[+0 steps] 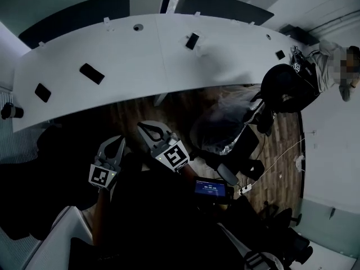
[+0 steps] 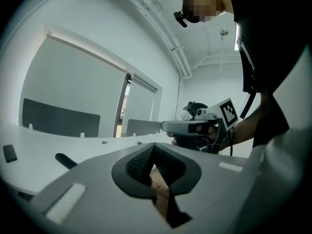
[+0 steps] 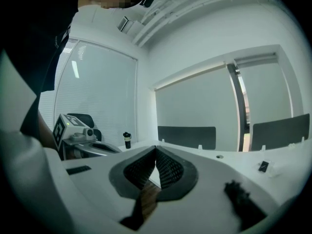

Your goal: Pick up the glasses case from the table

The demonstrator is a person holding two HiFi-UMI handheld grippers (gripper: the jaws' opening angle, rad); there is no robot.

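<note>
A black oblong glasses case (image 1: 91, 73) lies on the left part of the long white table (image 1: 140, 66); the left gripper view shows the case (image 2: 66, 160) past the jaws to the left. My left gripper (image 1: 120, 140) and right gripper (image 1: 145, 126) hover side by side over the wooden floor, short of the table's near edge. Each gripper points toward the table with its jaws shut and nothing between them. The left gripper (image 2: 154, 145) has the right gripper (image 2: 195, 126) on its right. The right gripper (image 3: 156, 148) has the left gripper (image 3: 78, 135) on its left.
Flat black phones (image 1: 43, 92) (image 1: 192, 40) and a small black item (image 1: 280, 54) lie on the table. A dark bottle (image 1: 10, 111) stands at its left end. A black chair (image 1: 287, 86), a clear plastic bag (image 1: 225, 122) and a seated person (image 1: 337, 66) are to the right.
</note>
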